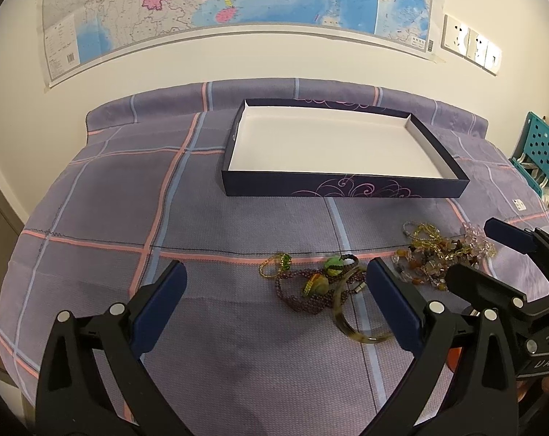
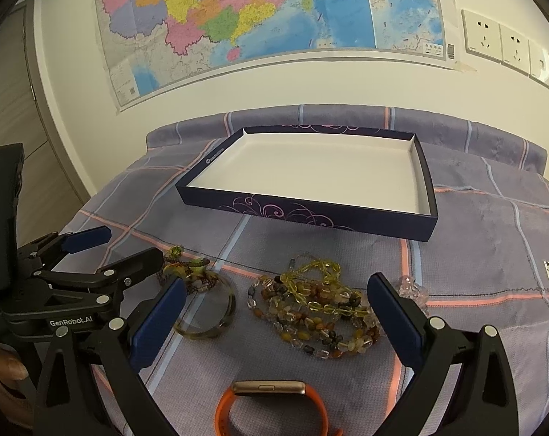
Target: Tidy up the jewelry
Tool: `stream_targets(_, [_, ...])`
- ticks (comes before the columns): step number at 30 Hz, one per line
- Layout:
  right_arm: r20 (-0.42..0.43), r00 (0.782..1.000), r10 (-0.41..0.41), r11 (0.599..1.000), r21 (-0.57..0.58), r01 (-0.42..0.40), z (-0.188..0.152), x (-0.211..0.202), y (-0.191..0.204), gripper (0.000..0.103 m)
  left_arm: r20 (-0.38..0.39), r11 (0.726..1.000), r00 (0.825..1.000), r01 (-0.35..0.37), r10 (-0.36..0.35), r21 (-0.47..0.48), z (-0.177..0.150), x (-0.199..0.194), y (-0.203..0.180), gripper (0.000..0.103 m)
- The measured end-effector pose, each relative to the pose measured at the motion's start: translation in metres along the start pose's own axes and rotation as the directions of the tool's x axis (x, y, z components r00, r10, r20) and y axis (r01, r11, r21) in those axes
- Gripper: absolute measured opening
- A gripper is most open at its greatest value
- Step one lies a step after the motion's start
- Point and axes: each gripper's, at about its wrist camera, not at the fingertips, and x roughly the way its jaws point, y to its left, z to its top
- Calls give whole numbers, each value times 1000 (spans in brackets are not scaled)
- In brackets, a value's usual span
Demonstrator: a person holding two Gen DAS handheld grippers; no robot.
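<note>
Covering the surface, a plaid purple cloth [image 1: 92,218] bears a shallow dark box [image 2: 310,214] with a bare white floor, and nearer than the box hover the spread, unladen left gripper [image 1: 274,283] and right gripper [image 2: 276,298], over beaded bracelets [image 2: 318,309], a translucent bangle [image 2: 216,312] and an orange-strapped watch [image 2: 270,399].

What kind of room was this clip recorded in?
Probably a home room, perhaps a bedroom or study: a checked cloth covers the surface, a large map is taped to the wall, and household wall sockets sit beside it.
</note>
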Motion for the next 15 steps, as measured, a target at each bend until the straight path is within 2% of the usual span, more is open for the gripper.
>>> stream_targets(15, [-8, 1000, 1, 1000, 4, -1, -1, 1, -1, 97, -2, 1000, 1000, 2, -2, 1, -2, 0, -1, 97])
